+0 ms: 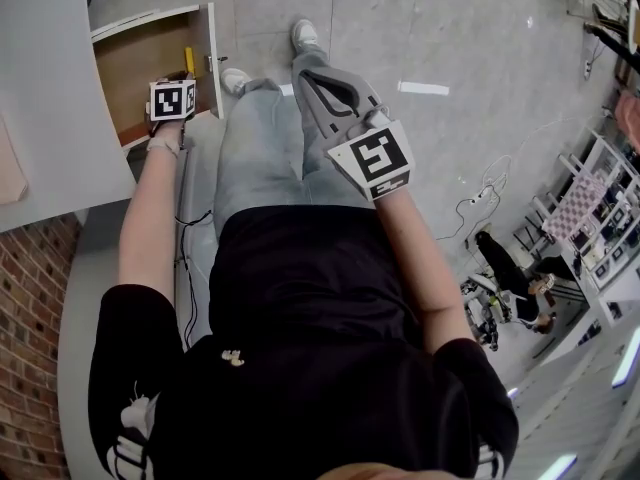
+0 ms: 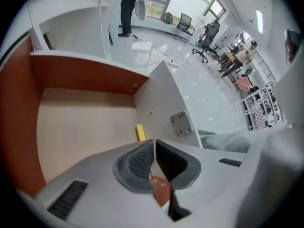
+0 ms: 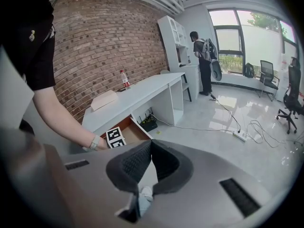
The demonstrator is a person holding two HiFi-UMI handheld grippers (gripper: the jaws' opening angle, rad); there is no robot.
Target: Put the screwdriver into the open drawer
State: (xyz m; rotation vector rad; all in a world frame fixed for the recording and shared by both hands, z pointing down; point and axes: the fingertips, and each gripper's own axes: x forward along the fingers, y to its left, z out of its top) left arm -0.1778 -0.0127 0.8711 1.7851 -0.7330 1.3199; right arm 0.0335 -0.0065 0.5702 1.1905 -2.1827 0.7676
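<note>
The drawer (image 1: 140, 68) stands pulled out from the white desk, its wooden bottom (image 2: 80, 127) bare. My left gripper (image 1: 183, 83) hangs over the drawer's right side. Its jaws (image 2: 155, 140) are shut on the thin shaft of the screwdriver. The yellow handle (image 2: 140, 132) pokes out past the jaw tips, close to the drawer's right wall, and is also seen from above (image 1: 189, 60). My right gripper (image 1: 308, 68) is held over the person's grey-trousered legs, shut with nothing in it (image 3: 151, 141). From there the drawer (image 3: 132, 131) and the left gripper's marker cube (image 3: 115, 137) show.
The white desk top (image 1: 50, 98) runs along the left, against a brick wall (image 1: 30, 318). A water bottle (image 3: 125, 79) and a flat box (image 3: 104, 99) sit on the desk. Cables (image 3: 237, 134) trail over the grey floor. A person (image 3: 204, 56) stands far off by the window.
</note>
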